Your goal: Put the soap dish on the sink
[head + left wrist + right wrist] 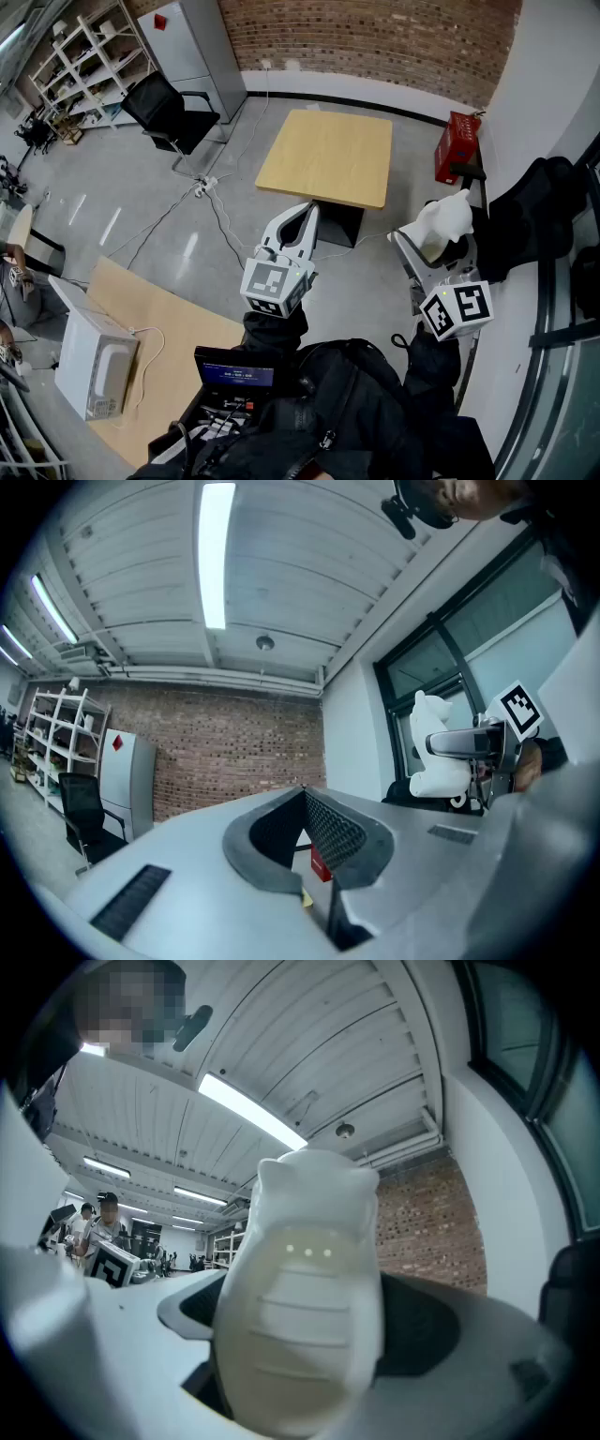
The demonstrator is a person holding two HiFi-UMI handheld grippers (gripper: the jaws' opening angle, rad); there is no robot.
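Left gripper [302,217] sits just below the wooden table [328,155], jaws pressed together, nothing in them. Off that table's lower right corner, the right gripper [424,251] is spread wide, pinching the white soap dish [448,217] up in the air.

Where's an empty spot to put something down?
The wooden table is bare on top. The board is free beside the microwave. Crowded by the right wall: red box, black bag, right gripper holding the soap dish.

My left gripper [304,216] points level with jaws together; my right gripper [431,246] clamps the soap dish [448,217], jaws wide.
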